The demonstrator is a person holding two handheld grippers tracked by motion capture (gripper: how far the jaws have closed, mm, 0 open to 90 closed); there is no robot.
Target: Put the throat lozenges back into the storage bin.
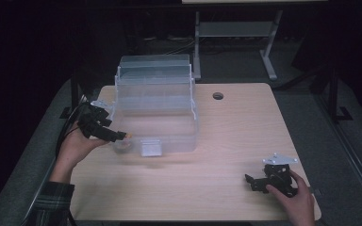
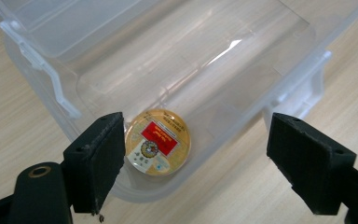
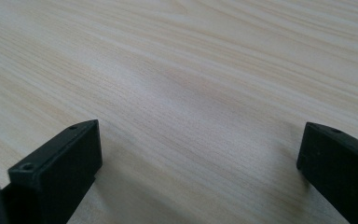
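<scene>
A: Right gripper [image 1: 257,182] is parked on bare table [image 3: 191,70], jaws spread wide, nothing held.

B: Left gripper [image 2: 196,163] is held wide open, empty, over the tin [image 2: 157,142], which lies in the bin [image 2: 284,51] at its near corner.

A: Release judged done. Next a lift clear of the near wall is needed; open table lies toward the person.

A clear plastic box [image 1: 155,110] with its lid raised is seen at the upper left of a light wooden table [image 1: 226,136]. The left gripper [image 1: 122,136] is held in a hand [image 1: 75,146] at the box's lower left corner, where something small and orange is glimpsed at its tip. The right gripper [image 1: 250,181] is held low over the table at the lower right of the frame, well apart from the box.
</scene>
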